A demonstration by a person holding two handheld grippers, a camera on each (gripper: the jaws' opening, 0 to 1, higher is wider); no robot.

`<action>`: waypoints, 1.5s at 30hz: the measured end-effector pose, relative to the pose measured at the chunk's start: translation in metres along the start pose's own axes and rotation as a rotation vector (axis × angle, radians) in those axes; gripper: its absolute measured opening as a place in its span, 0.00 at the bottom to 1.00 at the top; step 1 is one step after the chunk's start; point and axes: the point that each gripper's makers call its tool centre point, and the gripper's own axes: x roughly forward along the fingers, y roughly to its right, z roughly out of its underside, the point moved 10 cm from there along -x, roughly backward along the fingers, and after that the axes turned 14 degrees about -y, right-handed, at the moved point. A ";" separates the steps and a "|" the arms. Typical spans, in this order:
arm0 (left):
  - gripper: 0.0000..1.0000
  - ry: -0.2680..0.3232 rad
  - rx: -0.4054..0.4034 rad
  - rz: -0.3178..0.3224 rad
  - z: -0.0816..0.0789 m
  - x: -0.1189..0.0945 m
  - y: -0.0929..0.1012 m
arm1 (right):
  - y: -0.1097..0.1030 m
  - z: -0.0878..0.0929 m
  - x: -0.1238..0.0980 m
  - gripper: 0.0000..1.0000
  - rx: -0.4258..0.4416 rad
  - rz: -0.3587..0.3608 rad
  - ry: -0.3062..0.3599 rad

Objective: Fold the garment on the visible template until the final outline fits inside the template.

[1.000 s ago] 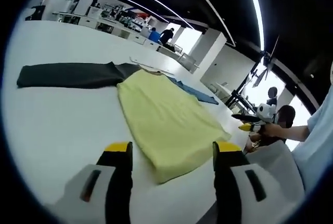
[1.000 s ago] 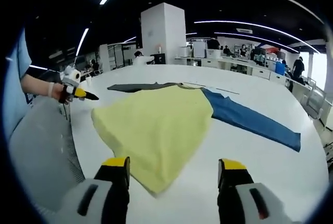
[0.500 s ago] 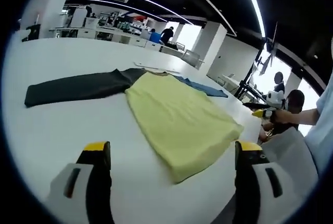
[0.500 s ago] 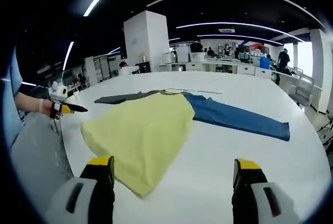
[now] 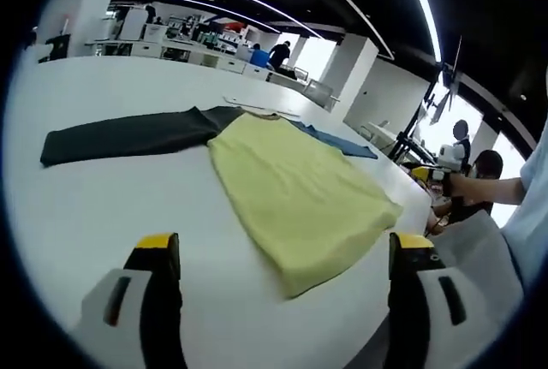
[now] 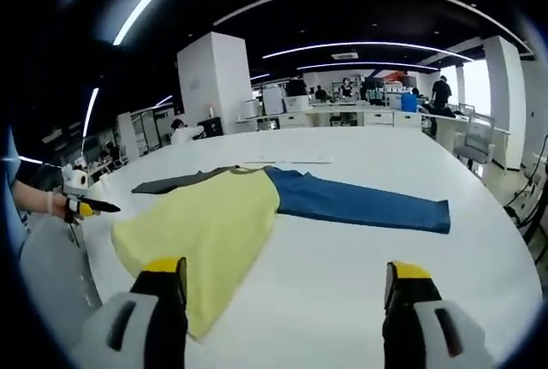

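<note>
A big open office with ceiling light strips and desks at the back lies beyond the white surface [image 5: 103, 206] I work at. In my left gripper view, going left to right, the dark sleeve [image 5: 120, 133] stretches away from the garment [image 5: 295, 193], whose yellow body lies flat in the middle, and the blue sleeve [image 5: 338, 140] pokes out past its far edge; my right gripper [image 5: 426, 174] hangs off the surface's edge at the far right. My left gripper [image 5: 282, 253] hovers near the yellow hem with its jaws spread wide, holding nothing. In my right gripper view the left gripper shows at the left edge, then the yellow body, then the blue sleeve laid straight out to the right. My right gripper's jaws are also wide apart and empty, above bare surface.
</note>
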 end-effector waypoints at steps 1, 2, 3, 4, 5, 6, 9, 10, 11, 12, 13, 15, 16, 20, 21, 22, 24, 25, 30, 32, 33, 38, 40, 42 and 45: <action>0.98 -0.003 0.001 -0.004 0.000 0.000 0.000 | 0.002 -0.002 -0.001 0.97 0.003 -0.001 0.005; 0.98 -0.004 0.005 -0.005 0.000 0.000 0.000 | 0.004 -0.003 -0.001 0.96 0.003 0.002 0.006; 0.98 -0.004 0.009 -0.001 0.000 0.001 -0.001 | 0.006 -0.005 -0.001 0.96 -0.005 0.009 0.010; 0.98 -0.013 0.010 0.001 0.001 0.002 -0.003 | 0.008 -0.006 -0.001 0.95 -0.004 0.011 0.014; 0.97 -0.034 0.015 -0.009 0.002 0.003 -0.005 | 0.013 -0.008 -0.001 0.95 0.003 0.016 0.018; 0.97 -0.049 0.021 -0.028 0.001 0.003 -0.008 | 0.017 -0.009 0.000 0.94 0.011 0.019 0.023; 0.97 -0.017 -0.002 -0.018 -0.002 0.002 -0.005 | 0.030 -0.013 -0.001 0.89 0.056 0.031 0.040; 0.96 -0.006 -0.018 -0.014 -0.002 0.002 -0.005 | 0.033 -0.014 -0.001 0.85 0.091 0.019 0.044; 0.95 0.002 -0.023 -0.013 -0.002 0.002 -0.005 | 0.038 -0.015 -0.002 0.84 0.115 0.024 0.052; 0.95 0.008 -0.028 -0.020 -0.002 0.002 -0.006 | 0.042 -0.016 -0.002 0.85 0.117 0.034 0.056; 0.95 0.011 -0.035 -0.027 -0.001 0.002 -0.007 | 0.046 -0.017 -0.002 0.85 0.115 0.043 0.061; 0.95 0.015 -0.054 -0.025 0.000 0.002 -0.008 | 0.054 -0.019 -0.001 0.83 0.126 0.050 0.060; 0.94 0.013 -0.057 -0.025 0.000 0.002 -0.008 | 0.057 -0.020 -0.001 0.83 0.129 0.058 0.053; 0.94 0.015 -0.060 -0.036 0.000 -0.001 -0.009 | 0.073 -0.023 0.002 0.82 0.120 0.083 0.031; 0.94 0.018 -0.062 -0.040 -0.001 -0.003 -0.010 | 0.076 -0.024 0.003 0.82 0.119 0.086 0.028; 0.94 0.018 -0.063 -0.045 -0.001 -0.004 -0.011 | 0.081 -0.025 0.005 0.82 0.116 0.092 0.023; 0.93 0.015 -0.065 -0.053 -0.001 -0.006 -0.014 | 0.087 -0.027 0.009 0.81 0.116 0.105 0.008; 0.92 0.024 -0.063 -0.056 -0.001 -0.007 -0.016 | 0.090 -0.028 0.011 0.81 0.120 0.110 -0.001; 0.89 0.074 -0.115 -0.078 -0.005 -0.007 -0.015 | 0.114 -0.033 0.023 0.72 0.183 0.171 -0.035; 0.89 0.089 -0.123 -0.077 -0.006 -0.006 -0.014 | 0.122 -0.037 0.025 0.69 0.200 0.185 -0.034; 0.89 0.096 -0.131 -0.075 -0.006 -0.006 -0.013 | 0.128 -0.039 0.028 0.67 0.210 0.200 -0.031; 0.89 0.076 -0.131 -0.082 -0.002 -0.006 -0.009 | 0.149 -0.042 0.038 0.61 0.251 0.235 -0.054; 0.88 0.076 -0.147 -0.088 0.001 -0.007 -0.010 | 0.155 -0.038 0.042 0.59 0.296 0.252 -0.081; 0.88 0.089 -0.161 -0.095 0.003 -0.009 -0.011 | 0.158 -0.037 0.045 0.53 0.314 0.269 -0.087; 0.87 0.089 -0.175 -0.108 0.005 -0.011 -0.012 | 0.165 -0.037 0.049 0.49 0.334 0.295 -0.095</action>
